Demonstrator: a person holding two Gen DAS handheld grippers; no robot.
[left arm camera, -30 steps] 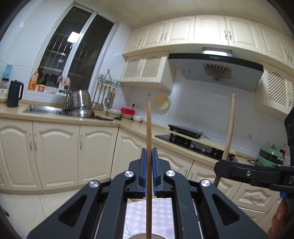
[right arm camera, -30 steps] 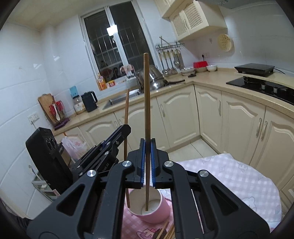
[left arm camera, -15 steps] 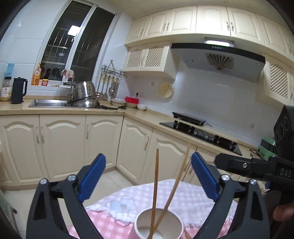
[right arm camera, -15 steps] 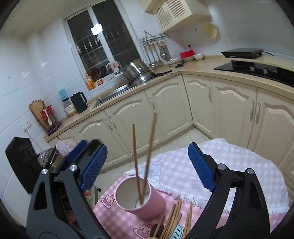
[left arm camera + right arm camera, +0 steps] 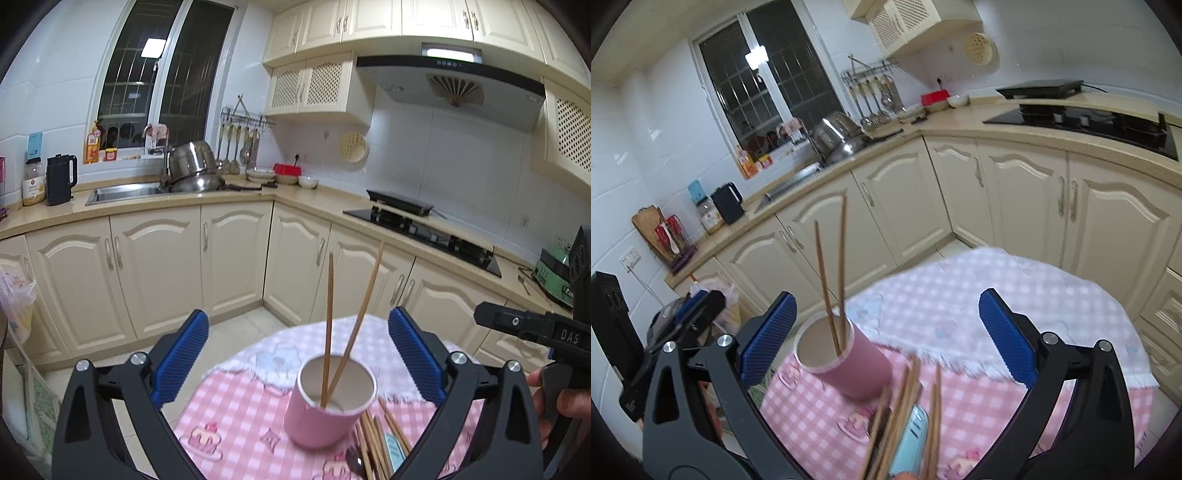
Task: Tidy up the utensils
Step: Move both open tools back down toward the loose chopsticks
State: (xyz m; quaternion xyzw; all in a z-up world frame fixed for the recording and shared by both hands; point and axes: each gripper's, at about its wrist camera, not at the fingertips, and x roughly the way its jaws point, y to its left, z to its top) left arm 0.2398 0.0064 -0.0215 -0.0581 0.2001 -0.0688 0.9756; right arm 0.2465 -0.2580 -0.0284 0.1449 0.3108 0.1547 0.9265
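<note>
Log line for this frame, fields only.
left gripper: open, empty | right gripper: open, empty | pink cup: upright, holds two chopsticks | loose chopsticks: on tablecloth beside cup

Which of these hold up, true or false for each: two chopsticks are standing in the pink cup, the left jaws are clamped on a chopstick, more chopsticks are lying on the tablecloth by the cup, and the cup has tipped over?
1. Two chopsticks stand in the pink cup. True.
2. The left gripper has its jaws clamped on a chopstick. False: its jaws stand wide open with nothing pressed between them, and the right gripper is open too.
3. More chopsticks lie on the checked tablecloth beside the cup. True.
4. The cup has tipped over. False: it stands upright on the cloth, mouth up.
</note>
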